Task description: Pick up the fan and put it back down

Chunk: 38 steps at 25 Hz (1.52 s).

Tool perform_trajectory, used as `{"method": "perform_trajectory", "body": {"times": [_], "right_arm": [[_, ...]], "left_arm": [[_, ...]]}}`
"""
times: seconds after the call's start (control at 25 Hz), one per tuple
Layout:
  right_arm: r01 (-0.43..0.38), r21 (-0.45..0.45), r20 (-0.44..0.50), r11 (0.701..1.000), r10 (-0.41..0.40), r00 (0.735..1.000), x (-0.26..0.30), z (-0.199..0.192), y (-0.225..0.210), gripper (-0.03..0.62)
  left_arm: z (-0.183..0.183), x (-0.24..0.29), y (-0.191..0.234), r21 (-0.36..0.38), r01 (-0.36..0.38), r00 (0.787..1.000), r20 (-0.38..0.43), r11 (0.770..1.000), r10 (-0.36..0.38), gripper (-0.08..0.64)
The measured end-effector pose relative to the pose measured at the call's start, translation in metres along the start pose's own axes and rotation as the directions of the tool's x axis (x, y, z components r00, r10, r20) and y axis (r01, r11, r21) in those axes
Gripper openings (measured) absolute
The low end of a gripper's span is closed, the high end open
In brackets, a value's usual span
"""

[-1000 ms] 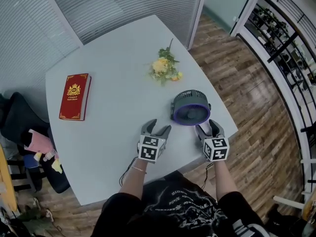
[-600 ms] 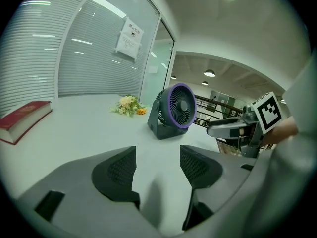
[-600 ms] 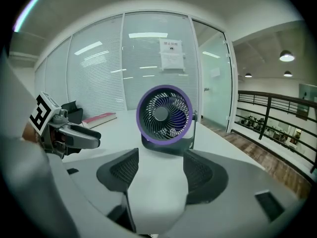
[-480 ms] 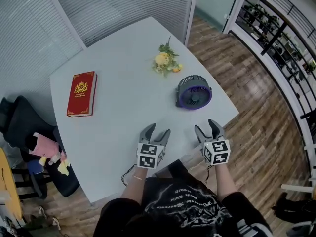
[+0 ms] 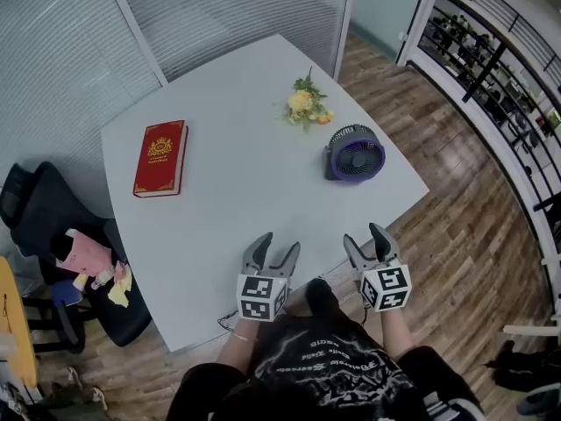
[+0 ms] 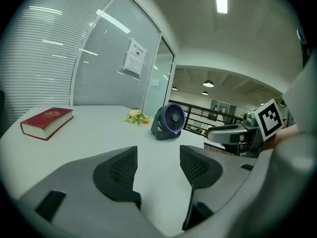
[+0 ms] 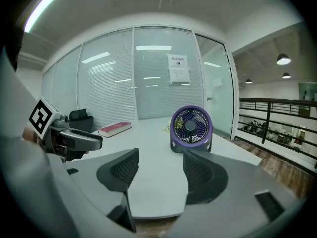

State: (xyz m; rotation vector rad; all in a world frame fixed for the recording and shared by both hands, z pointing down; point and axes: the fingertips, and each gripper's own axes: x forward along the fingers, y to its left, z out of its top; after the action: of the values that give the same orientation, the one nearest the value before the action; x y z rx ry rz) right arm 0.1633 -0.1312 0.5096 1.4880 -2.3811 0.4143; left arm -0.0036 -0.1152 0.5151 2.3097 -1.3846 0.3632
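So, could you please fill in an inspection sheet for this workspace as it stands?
Surface: white table, holding three things.
Job's things: fan upright near the table's right edge, touched by neither gripper.
Clutter: red book lying flat at the left; flowers beyond the fan.
Grippers: left gripper and right gripper both open and empty, at the near edge, facing the fan.
Cables: thin dark lead by the left wrist.
Surroundings: chair with odds and ends at the left, blinds behind glass, wood floor, railing at the right.
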Motion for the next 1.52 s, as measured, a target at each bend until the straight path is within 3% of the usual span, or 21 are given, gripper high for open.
{"method": "perform_trajectory", "body": {"times": [0.24,0.48,0.88,0.92,1.08,1.24,1.52], "right_arm": [[0.021,-0.003,0.019,1.000,-0.021,1.000,-0.033,-0.010,0.034,0.288],[0.030,-0.008,0.004,1.000,-0.030,1.000,-0.048,-0.028,0.054,0.287],[-0.007,-0.093,-0.024,0.996,0.005,1.000,-0.051,-0.033,0.085,0.280],[-0.006,-0.098,-0.018,0.995,0.004,1.000,-0.051,-0.031,0.087,0.258],[0.000,-0.096,0.020,0.995,0.002,1.000,-0.052,-0.022,0.090,0.123],[-0.004,-0.091,0.039,0.996,0.008,0.999,-0.051,-0.016,0.089,0.030],[-0.050,-0.133,0.020,0.990,0.053,0.998,-0.047,-0.014,0.099,0.009]], "left_arm": [[-0.015,-0.047,-0.001,-0.006,0.001,1.000,0.018,1.000,-0.001,0.284],[-0.039,-0.081,0.012,0.023,-0.084,0.996,0.041,0.996,0.083,0.284],[-0.039,-0.099,0.013,0.022,-0.069,0.995,0.077,0.997,0.067,0.284],[-0.037,-0.101,0.012,0.030,-0.069,0.994,0.084,0.997,0.066,0.280],[-0.036,-0.104,0.010,0.056,-0.066,0.994,0.096,0.996,0.060,0.143],[-0.033,-0.104,0.010,0.051,-0.045,0.994,0.104,0.998,0.040,0.032],[-0.028,-0.101,0.003,0.043,0.016,0.993,0.113,0.999,-0.021,0.020]]}}
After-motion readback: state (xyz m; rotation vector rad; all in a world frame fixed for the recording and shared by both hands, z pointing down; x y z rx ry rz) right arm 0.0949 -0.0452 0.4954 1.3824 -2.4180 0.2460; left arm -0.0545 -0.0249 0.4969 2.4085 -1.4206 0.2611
